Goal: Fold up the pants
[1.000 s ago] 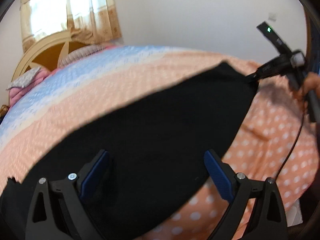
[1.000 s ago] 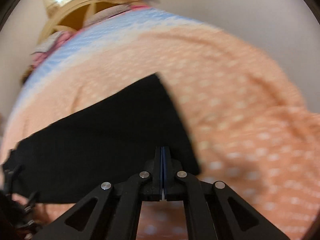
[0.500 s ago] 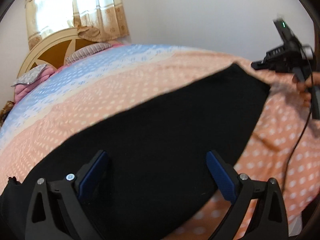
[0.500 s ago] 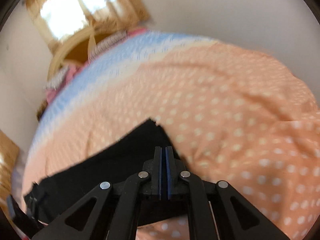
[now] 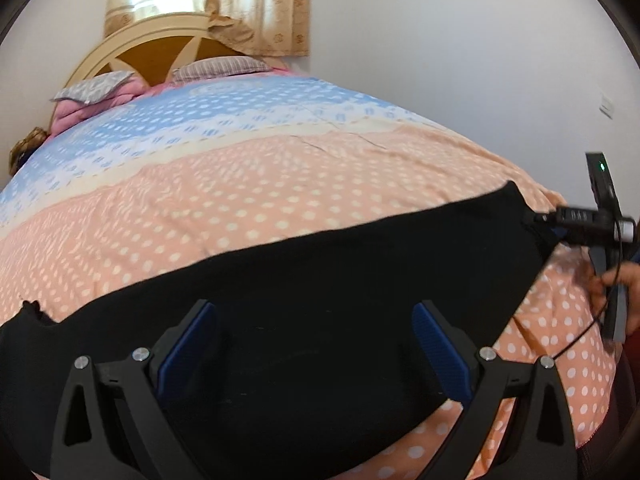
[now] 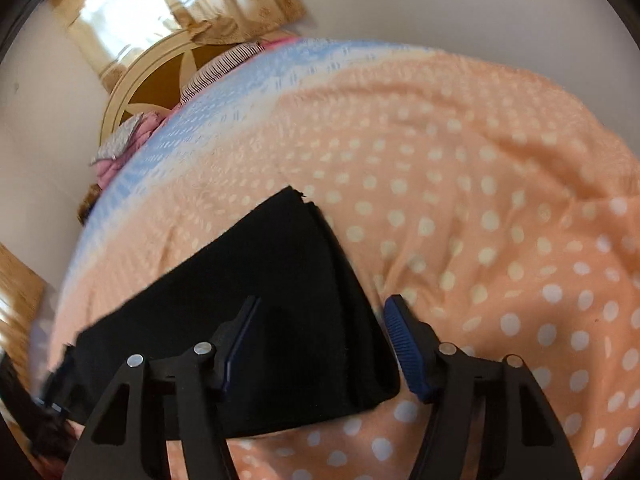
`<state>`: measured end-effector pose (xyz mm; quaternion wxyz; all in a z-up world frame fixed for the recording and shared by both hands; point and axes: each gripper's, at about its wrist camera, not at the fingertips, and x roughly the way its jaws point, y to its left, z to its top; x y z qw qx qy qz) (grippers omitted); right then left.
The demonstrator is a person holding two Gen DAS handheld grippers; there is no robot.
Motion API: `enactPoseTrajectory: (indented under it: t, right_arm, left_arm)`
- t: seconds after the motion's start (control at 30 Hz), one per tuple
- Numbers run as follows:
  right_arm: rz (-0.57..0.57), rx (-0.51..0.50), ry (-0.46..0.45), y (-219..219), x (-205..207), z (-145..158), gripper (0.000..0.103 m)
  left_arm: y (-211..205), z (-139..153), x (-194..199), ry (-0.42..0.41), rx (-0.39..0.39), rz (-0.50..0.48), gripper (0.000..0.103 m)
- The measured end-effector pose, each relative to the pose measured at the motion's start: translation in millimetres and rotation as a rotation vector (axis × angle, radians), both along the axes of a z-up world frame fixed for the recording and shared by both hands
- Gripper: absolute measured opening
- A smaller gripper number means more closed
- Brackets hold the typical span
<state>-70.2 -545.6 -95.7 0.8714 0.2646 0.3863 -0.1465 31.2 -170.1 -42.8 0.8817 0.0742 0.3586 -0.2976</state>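
Black pants (image 5: 320, 280) lie flat across the orange polka-dot bedspread, stretching left to right. My left gripper (image 5: 312, 344) is open and hovers over the near part of the pants, holding nothing. My right gripper (image 6: 320, 344) is open, its jaws standing on either side of the right end of the pants (image 6: 280, 300). It also shows in the left wrist view (image 5: 540, 220) at the far right corner of the pants, held by a hand.
The bedspread (image 5: 280, 200) is orange with white dots, and blue (image 5: 200, 120) toward the headboard (image 5: 152, 52). Pillows (image 5: 220, 68) lie at the head of the bed. White walls stand behind and to the right. A cable (image 5: 588, 328) hangs from the right gripper.
My right gripper was shut on the pants' right end and has now opened, leaving the cloth flat on the bed. The left gripper stayed open over the pants.
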Motion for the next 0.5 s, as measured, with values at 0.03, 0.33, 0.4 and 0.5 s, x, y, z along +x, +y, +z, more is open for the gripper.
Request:
enactPoseTrajectory:
  t: [0.03,0.33,0.4,0.5]
  right_arm:
    - [0.004,-0.015,0.007,2.8,0.9,-0.7,0.064]
    - [-0.002,0.025,0.067,2.7,-10.6,2.1,0.013]
    - [-0.011,-0.016,0.057,12.0,-13.0,15.1,0.012]
    - [0.018,-0.135,0.018,38.4,-12.8,44.2,0.012]
  left_arm:
    - [2.3,0.6,1.8,-0.003,-0.003,0.008,0.101]
    - [24.3,-0.1,4.6,0.001,-0.009,0.052,0.101]
    - [32.3,1.7,5.4,-0.01,-0.01,0.064,0.101]
    - [43.1,2.9,8.8,-0.014,-0.022,0.085,0.101]
